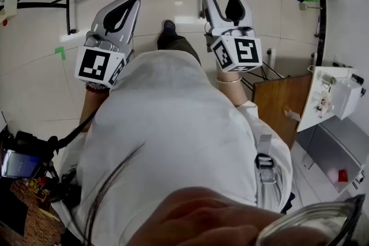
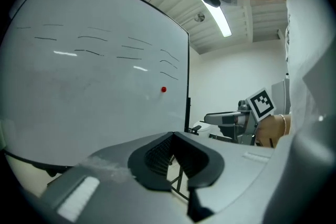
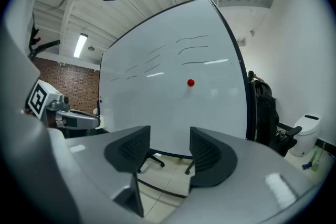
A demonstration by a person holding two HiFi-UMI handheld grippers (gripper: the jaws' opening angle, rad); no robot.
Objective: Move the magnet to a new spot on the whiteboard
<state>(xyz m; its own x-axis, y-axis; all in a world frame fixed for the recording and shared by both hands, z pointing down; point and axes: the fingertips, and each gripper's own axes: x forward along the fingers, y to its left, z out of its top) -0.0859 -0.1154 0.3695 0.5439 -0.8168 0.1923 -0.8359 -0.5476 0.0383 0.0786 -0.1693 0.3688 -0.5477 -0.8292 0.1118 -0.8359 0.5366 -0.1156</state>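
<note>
Facing the whiteboard (image 3: 157,113) from well back, with both tools held out ahead of the torso and aimed toward it. Judged to be an approach stance: not within reach of the whiteboard, nothing touched, the move not yet begun.

Right gripper (image 3: 164,152): released, jaws spread wide, with only floor and the whiteboard's lower frame between them. Probably kept so in readiness to close on the magnet (image 3: 190,82), which sits almost straight above the gap.

Left gripper (image 2: 176,157): clenched on nothing, tips meeting and only a slit of daylight behind them. Likely carried as the idle tool, angled across the whiteboard's face instead of at the target.

Magnet: small, round, plain red, button-like, stuck flat against the whiteboard's face. Right of the whiteboard's middle, just below the lowest of the faint pen strokes, clear of the whiteboard's right-hand frame. Alone there, with bare white surface on every side. Too small at this range to show a rim, a knob or any thickness.

Handling, as a judgement: low profile, so calling for a fine pinch at the edges, and apt to slide along the whiteboard before lifting off.
</note>
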